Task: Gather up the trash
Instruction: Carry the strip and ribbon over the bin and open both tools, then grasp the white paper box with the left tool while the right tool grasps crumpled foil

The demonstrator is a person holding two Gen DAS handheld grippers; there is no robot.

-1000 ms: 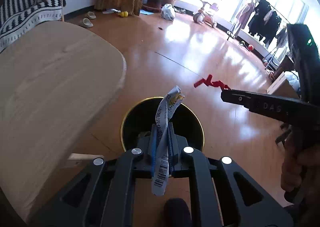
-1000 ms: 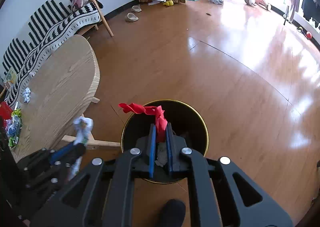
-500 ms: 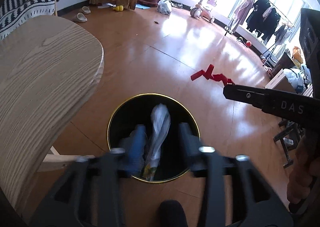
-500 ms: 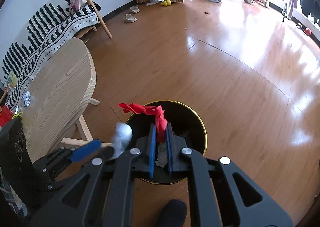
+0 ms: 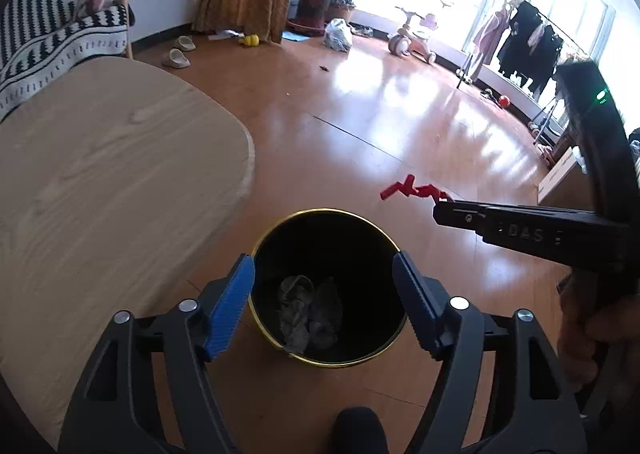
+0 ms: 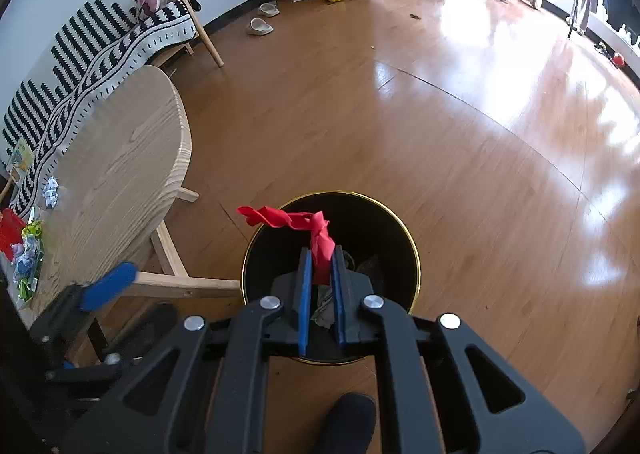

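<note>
1. Left gripper [image 5: 323,302]: its jaws have just been opening and now stand wide apart with nothing between them. It hangs above the mouth of the black bin [image 5: 256,250], which fits a drop just made. Crumpled pale wrappers [image 5: 310,314] lie at the bottom of the bin.

2. Right gripper [image 6: 320,286]: clenched on a twisted red scrap [image 6: 316,230]. The scrap's free end trails out to the left, over the bin's gold rim. The gripper is tilted down at the bin opening, so I judge it is staged for its own release next.

3. The bin stands on the floor just beside the table's edge, probably so that trash carried off the table needs only a short trip.

4. More trash is left on the wooden table [image 6: 120,158]: a crumpled white-blue ball [image 6: 51,192], a green-yellow wrapper cluster [image 6: 28,254] and something red [image 6: 10,232] at the frame edge. That corner is distorted; I cannot say what the red thing is. Task judged part done.

5. Surface: pale wood-grain top with a rounded edge and splayed wooden legs.

6. Room: glossy wooden floor [image 6: 440,114] with strong window glare. A black-and-white striped sofa [image 6: 100,42] stands along the wall. Slippers [image 6: 260,27], a curtain, potted plants, a child's tricycle [image 5: 412,39] and a clothes rack [image 5: 528,34] sit well apart from the bin.
</note>
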